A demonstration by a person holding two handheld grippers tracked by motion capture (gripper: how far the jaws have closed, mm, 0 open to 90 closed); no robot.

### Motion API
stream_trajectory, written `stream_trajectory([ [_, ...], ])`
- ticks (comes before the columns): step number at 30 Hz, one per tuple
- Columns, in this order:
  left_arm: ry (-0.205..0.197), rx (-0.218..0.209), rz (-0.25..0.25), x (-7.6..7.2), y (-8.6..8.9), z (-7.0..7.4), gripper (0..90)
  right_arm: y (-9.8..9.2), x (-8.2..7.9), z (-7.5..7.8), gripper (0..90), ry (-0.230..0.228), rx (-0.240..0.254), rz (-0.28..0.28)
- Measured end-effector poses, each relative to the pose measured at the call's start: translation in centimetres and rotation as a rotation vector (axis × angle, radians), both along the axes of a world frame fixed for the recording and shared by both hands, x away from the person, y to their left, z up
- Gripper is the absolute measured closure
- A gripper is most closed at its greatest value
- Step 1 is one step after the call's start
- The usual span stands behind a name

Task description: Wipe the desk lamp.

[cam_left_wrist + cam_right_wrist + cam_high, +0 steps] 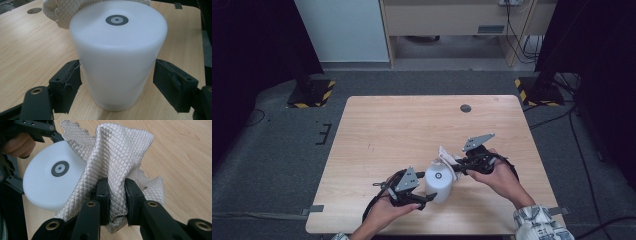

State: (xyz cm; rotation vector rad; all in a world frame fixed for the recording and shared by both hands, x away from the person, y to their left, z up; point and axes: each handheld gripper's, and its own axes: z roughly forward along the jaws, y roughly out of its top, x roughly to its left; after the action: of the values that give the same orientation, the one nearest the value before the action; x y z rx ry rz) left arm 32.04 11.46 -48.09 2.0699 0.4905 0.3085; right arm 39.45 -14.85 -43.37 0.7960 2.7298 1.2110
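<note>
Light wood table (402, 130); dark round insert (465, 108) near far edge; striped stand bases (311, 93) on grey floor beyond.

The wooden table (412, 130) is lit evenly from above in the high view, while the room toward 9 and 3 o'clock is lost in near-black shadow. Only a short, soft shadow is cast at the foot of the white cylinder (438, 181). In the left gripper view, its pale surface (117, 62) is rendered slightly overexposed and soft, with little contour. The quilted cloth (117, 155) is resolved sharply in the right gripper view; the wood at 1 o'clock is blurred.
</note>
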Motion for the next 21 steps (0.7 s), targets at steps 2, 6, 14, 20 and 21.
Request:
stream_trajectory([
  [2, -0.001, 0.001, 0.000, 0.0, 0.0, 0.0, 22.0, 0.0, 0.0, -0.3, 76.1, 0.004, -0.003, -0.001],
  [6, 0.000, 0.001, 0.000, 0.0, 0.0, 0.0, 21.9, 0.1, -0.1, -1.0, 76.1, 0.016, -0.026, -0.007],
  [14, 0.001, 0.007, -0.003, 0.0, -0.1, 0.0, 21.1, 0.4, -0.1, -2.6, 76.1, 0.050, -0.057, -0.013],
  [20, 0.001, 0.009, -0.003, 0.0, -0.1, 0.0, 20.7, 0.5, 0.1, -3.9, 76.1, 0.071, -0.075, -0.009],
  [21, 0.001, 0.009, -0.003, 0.0, -0.1, 0.0, 20.7, 0.6, 0.0, -4.1, 76.1, 0.078, -0.082, -0.014],
])
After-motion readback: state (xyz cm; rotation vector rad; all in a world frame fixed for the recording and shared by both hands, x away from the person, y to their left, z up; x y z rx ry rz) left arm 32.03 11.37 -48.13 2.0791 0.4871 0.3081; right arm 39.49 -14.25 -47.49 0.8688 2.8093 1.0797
